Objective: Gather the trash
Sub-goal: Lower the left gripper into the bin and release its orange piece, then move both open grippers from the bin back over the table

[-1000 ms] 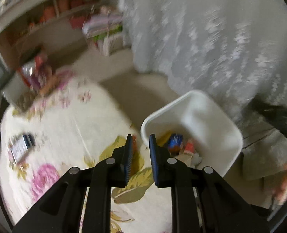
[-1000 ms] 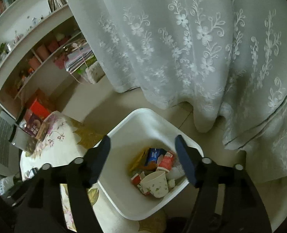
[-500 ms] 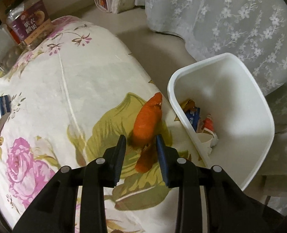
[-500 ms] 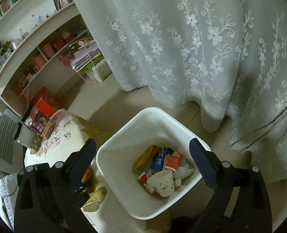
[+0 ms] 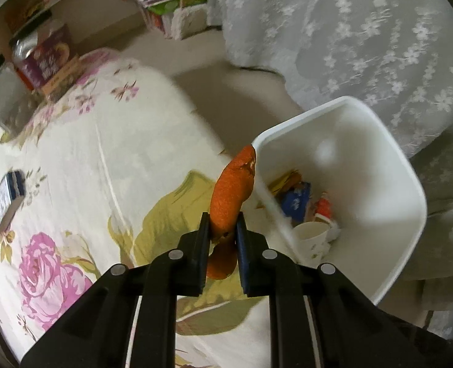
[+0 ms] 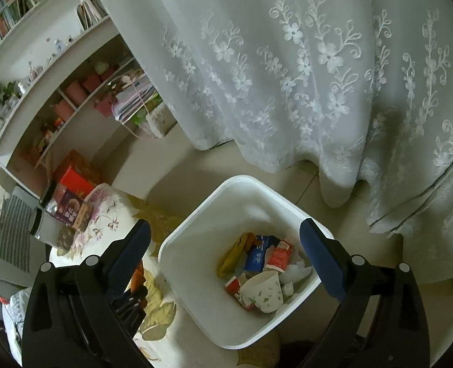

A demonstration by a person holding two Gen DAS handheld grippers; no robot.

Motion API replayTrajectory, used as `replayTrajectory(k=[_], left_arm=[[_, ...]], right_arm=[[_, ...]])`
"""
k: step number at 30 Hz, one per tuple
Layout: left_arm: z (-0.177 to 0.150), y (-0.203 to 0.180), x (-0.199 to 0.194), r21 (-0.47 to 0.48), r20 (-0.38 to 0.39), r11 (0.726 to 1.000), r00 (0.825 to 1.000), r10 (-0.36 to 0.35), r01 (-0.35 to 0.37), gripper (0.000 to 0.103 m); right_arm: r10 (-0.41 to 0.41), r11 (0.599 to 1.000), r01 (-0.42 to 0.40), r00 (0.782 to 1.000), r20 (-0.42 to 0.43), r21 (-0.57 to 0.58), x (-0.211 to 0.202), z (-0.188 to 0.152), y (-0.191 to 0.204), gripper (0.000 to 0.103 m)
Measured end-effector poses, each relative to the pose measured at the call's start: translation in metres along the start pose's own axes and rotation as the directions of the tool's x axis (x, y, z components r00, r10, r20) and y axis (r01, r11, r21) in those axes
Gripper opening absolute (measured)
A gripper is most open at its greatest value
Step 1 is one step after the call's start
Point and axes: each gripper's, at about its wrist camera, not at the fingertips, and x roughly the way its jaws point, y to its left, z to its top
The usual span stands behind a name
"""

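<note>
From my left wrist camera I see a table under a floral tablecloth (image 5: 73, 165), cream with pink roses and olive leaves, and beyond it a beige floor, a lace curtain (image 5: 364, 36) and low shelves. A purple snack jar (image 5: 44, 58) stands at the cloth's far edge and a small dark-and-white box (image 5: 7, 202) lies on the cloth, well apart from the bin. My left gripper (image 5: 222, 230) is nearly closed, its two fingers pinching a strip of orange peel (image 5: 231, 190) that rises upright from between them, with its tip just beside the near rim of the white trash bin (image 5: 404, 171) (a little motion blur along that rim). Inside the bin lie a paper cup (image 5: 311, 236), a blue carton (image 5: 295, 204), a small red-and-white wrapper and something yellow.

From my right wrist camera I look down over the same trash bin (image 6: 195, 233), which sits on the floor against the edge of the floral tablecloth (image 6: 103, 214), with the curtain (image 6: 303, 76) hanging behind it and a bookshelf (image 6: 57, 92) to the bin's left. My right gripper (image 6: 225, 242) is spread wide and holds nothing; its fingers flank the bin. In the bin I see the paper cup (image 6: 265, 289), the blue carton (image 6: 258, 254), red wrappers, crumpled white paper and a yellow peel.
</note>
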Motion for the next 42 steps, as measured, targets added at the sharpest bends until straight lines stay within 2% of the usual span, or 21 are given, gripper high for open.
replayTrajectory(k=[7,15,16,17,18,19,21,27,30,32,37,42], left_arm=[[0.011,-0.045,-0.027,0.063,0.047,0.995,0.996,-0.078,0.075,0.016],[0.02,-0.1,-0.041,0.129,0.044,0.975,0.981,-0.19,0.183,0.018],[0.02,-0.105,-0.042,0.137,0.038,0.971,0.979,-0.202,0.195,0.021],[0.021,-0.109,-0.043,0.143,0.042,0.971,0.979,-0.201,0.194,0.033],[0.021,-0.11,-0.046,0.149,0.052,0.971,0.979,-0.198,0.188,0.039],[0.021,-0.112,-0.05,0.16,0.071,0.972,0.98,-0.188,0.174,0.042],[0.019,-0.112,-0.057,0.177,0.096,0.974,0.982,-0.162,0.143,0.042],[0.017,-0.085,-0.073,0.176,0.173,0.984,0.985,-0.026,-0.005,0.046],[0.016,-0.059,-0.081,0.146,0.211,0.985,0.976,0.06,-0.092,0.048],[0.015,-0.043,-0.085,0.128,0.23,0.983,0.968,0.103,-0.135,0.055],[0.012,-0.003,-0.096,0.086,0.27,0.97,0.943,0.195,-0.226,0.059],[0.007,0.035,-0.101,0.031,0.268,0.967,0.934,0.237,-0.255,0.06]], right_arm=[[-0.034,0.998,0.031,0.997,0.067,0.048,-0.014,0.008,-0.016,0.093],[-0.113,0.985,0.089,0.981,0.159,0.149,-0.034,0.023,-0.052,0.095],[-0.116,0.983,0.09,0.98,0.163,0.158,-0.035,0.024,-0.056,0.095],[-0.121,0.981,0.092,0.979,0.167,0.172,-0.036,0.025,-0.059,0.095],[-0.123,0.979,0.093,0.978,0.169,0.18,-0.037,0.025,-0.061,0.095],[-0.127,0.978,0.094,0.977,0.169,0.188,-0.037,0.025,-0.062,0.095],[-0.131,0.976,0.099,0.978,0.164,0.192,-0.035,0.024,-0.062,0.095],[-0.144,0.983,0.126,0.98,0.139,0.132,-0.026,0.018,-0.038,0.096],[-0.16,0.985,0.151,0.978,0.135,0.078,-0.02,0.012,-0.019,0.096],[-0.178,0.984,0.176,0.975,0.134,0.028,-0.014,0.008,-0.001,0.096],[-0.185,0.976,0.197,0.975,0.123,-0.095,-0.001,-0.007,0.038,0.096],[-0.186,0.959,0.205,0.976,0.115,-0.195,0.011,-0.024,0.074,0.096]])
